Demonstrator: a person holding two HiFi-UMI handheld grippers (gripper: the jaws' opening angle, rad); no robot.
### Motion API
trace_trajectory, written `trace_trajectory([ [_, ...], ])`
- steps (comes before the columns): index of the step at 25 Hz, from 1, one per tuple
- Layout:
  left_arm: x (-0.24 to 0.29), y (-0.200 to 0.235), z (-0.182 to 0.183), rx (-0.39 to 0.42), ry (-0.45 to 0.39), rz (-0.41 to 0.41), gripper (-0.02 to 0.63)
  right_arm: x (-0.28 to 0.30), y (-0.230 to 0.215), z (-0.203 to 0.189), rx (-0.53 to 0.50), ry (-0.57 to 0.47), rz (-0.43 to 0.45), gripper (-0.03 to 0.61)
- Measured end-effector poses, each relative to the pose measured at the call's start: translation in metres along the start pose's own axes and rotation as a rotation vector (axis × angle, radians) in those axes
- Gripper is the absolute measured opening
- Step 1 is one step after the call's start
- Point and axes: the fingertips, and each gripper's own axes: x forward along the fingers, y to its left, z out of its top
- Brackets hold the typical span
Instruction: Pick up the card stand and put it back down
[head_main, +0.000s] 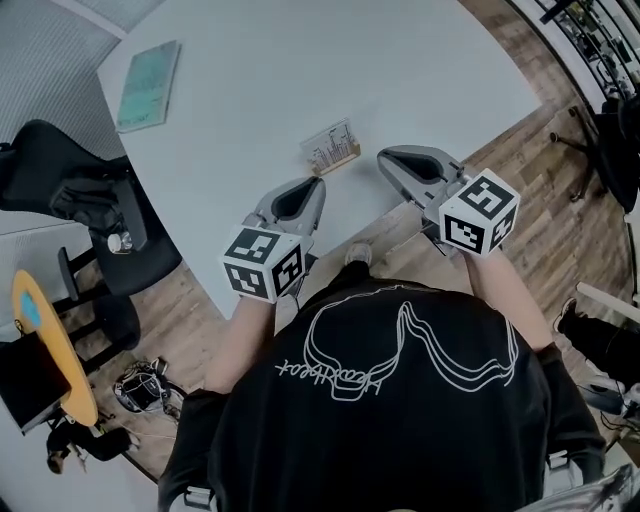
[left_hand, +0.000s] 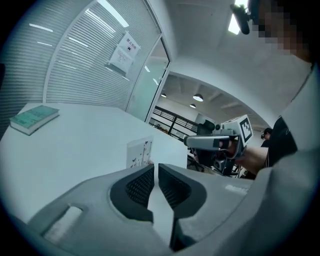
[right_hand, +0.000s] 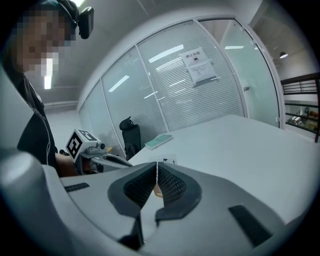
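Standing upright, the card stand (head_main: 330, 148) sits on the white table (head_main: 300, 60), close to its near edge. It is just ahead of both grippers and touches neither. The left gripper (head_main: 316, 186) and the right gripper (head_main: 385, 157) each have their fingers pressed together, with nothing in them. To do this step well, one gripper should probably open first, slide a finger to each side of the stand, squeeze softly, then lift straight up so it does not tip.

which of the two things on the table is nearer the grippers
The card stand, standing upright by the near edge; the teal book lies flat, much farther off to the left.
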Motion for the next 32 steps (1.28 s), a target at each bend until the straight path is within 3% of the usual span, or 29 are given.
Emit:
trace_trajectory([
  [3,0.004,0.015,-0.008,-0.017,0.003,0.024,0.021,0.013,-0.015,-0.014,0.013,0.030,-0.005,0.029],
  [7,0.009,0.026,-0.020,-0.033,0.017,0.034,0.100,0.026,-0.024,-0.033,0.024,0.071,-0.011,0.057],
  [13,0.020,0.049,-0.033,-0.106,0.027,0.075,0.144,0.051,-0.036,-0.051,-0.031,0.157,-0.029,0.108],
  [21,0.040,0.055,-0.041,-0.134,0.032,0.115,0.146,0.068,-0.055,-0.075,-0.143,0.229,-0.072,0.138],
  [32,0.051,0.060,-0.049,-0.135,0.033,0.156,0.134,0.083,-0.062,-0.092,-0.128,0.254,-0.068,0.120],
])
